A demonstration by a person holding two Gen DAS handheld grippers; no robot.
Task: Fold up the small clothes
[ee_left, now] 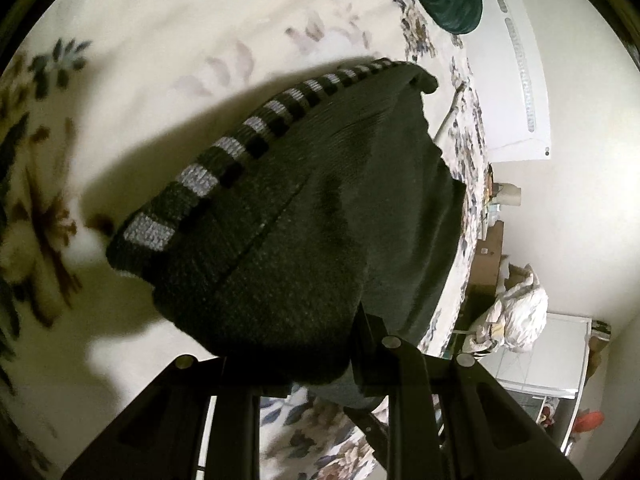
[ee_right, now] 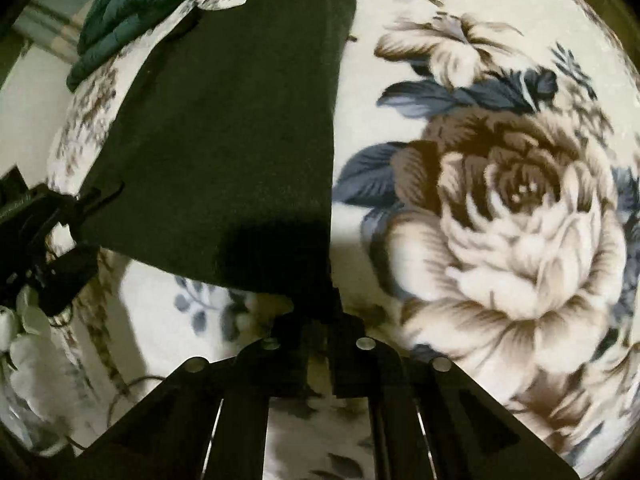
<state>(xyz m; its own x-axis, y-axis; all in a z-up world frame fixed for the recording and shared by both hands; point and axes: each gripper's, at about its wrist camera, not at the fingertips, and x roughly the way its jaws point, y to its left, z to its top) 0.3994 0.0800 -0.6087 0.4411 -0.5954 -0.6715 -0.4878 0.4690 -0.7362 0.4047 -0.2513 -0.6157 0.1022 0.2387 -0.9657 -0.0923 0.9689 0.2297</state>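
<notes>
Both grippers pinch a dark knit garment above a floral bedspread.

The left gripper (ee_left: 320, 364) has its jaws closed on the garment (ee_left: 312, 216) near its striped hem (ee_left: 224, 160); the right gripper (ee_right: 320, 320) clamps the opposite corner, lifting the cloth (ee_right: 224, 152) off the bedspread (ee_right: 500, 220). A green cushion (ee_right: 120, 12) lies beyond.

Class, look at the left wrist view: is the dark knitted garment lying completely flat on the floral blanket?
No: the left gripper holds the dark knitted garment lifted, casting shadow on the floral blanket.
</notes>
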